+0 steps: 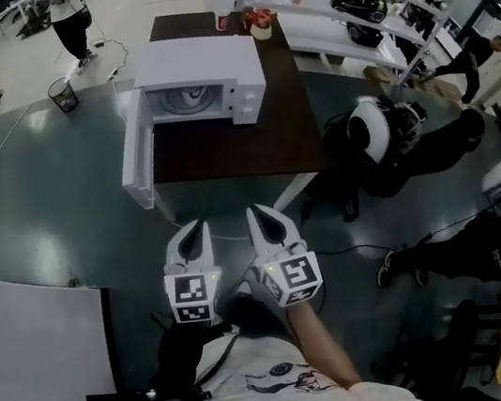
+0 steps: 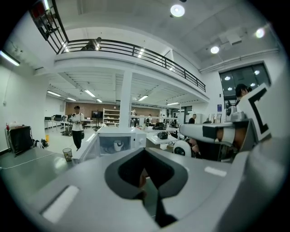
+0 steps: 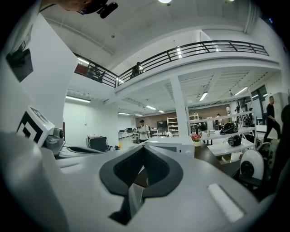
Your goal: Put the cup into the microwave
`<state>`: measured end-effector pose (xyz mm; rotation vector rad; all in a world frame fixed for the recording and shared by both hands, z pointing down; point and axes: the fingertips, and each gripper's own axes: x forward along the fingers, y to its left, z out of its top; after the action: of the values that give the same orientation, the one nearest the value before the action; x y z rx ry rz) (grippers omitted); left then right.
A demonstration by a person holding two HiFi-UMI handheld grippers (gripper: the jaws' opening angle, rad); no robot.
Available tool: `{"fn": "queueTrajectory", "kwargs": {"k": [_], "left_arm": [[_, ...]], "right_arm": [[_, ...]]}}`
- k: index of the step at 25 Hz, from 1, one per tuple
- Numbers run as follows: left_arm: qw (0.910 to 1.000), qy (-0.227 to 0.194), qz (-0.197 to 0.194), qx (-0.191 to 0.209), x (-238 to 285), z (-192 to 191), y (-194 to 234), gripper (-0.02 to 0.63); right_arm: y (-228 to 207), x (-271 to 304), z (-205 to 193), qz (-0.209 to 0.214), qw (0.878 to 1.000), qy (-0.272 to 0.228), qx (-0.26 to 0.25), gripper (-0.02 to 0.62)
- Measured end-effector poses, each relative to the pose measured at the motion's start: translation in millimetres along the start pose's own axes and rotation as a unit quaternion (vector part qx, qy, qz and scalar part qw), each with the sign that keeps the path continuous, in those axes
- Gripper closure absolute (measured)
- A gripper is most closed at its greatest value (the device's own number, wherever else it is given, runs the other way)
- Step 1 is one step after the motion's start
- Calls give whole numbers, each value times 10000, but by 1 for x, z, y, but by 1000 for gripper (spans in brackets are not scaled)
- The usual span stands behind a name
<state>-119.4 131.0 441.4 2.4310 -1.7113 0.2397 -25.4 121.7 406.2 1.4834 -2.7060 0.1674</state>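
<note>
Before the microwave (image 1: 200,70), both grippers' (image 1: 200,228) (image 1: 264,213) fingers meet, empty.

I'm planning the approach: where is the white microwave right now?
In the head view, the white microwave sits at upper centre, on the left part of the dark brown table, its door swung open leftward past the table's edge.

The microwave (image 1: 201,77) is sitting by the table's (image 1: 252,152) left edge, its door hanging open. The left claw (image 1: 197,232) and right claw (image 1: 266,219) are hovering side by side before the near edge, jaws together.
</note>
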Motion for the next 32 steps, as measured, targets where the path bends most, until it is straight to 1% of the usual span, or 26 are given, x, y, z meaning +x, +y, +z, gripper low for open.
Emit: {"fn": "queueTrajectory", "kwargs": {"k": [4, 6, 9, 14, 17, 21, 26, 32], "left_arm": [[10000, -44, -37, -65, -20, -7, 6, 607], [9999, -26, -17, -122, -28, -10, 7, 607], [9999, -72, -19, -86, -34, -6, 6, 607], [9990, -436, 109, 43, -40, 22, -10, 606], [9983, -558, 139, 93, -39, 34, -16, 607], [9977, -625, 187, 195, -36, 48, -13, 607], [9972, -655, 249, 249, -34, 52, -16, 607], [9971, -667, 268, 240, -32, 54, -16, 607]], "right_arm": [[17, -15, -9, -118, 9999, 25, 35, 594], [25, -23, -11, -119, 9999, 64, -6, 595], [28, -29, -6, -88, 10000, 11, -38, 594], [15, -50, 13, 27, 9997, -225, -95, 595], [8, -59, 21, -14, 9994, -311, -149, 594], [4, -55, 28, 0, 9992, -366, -154, 595], [1, -56, 31, 54, 9988, -420, -235, 595], [-7, -55, 31, -69, 9991, -327, -268, 597]]}}
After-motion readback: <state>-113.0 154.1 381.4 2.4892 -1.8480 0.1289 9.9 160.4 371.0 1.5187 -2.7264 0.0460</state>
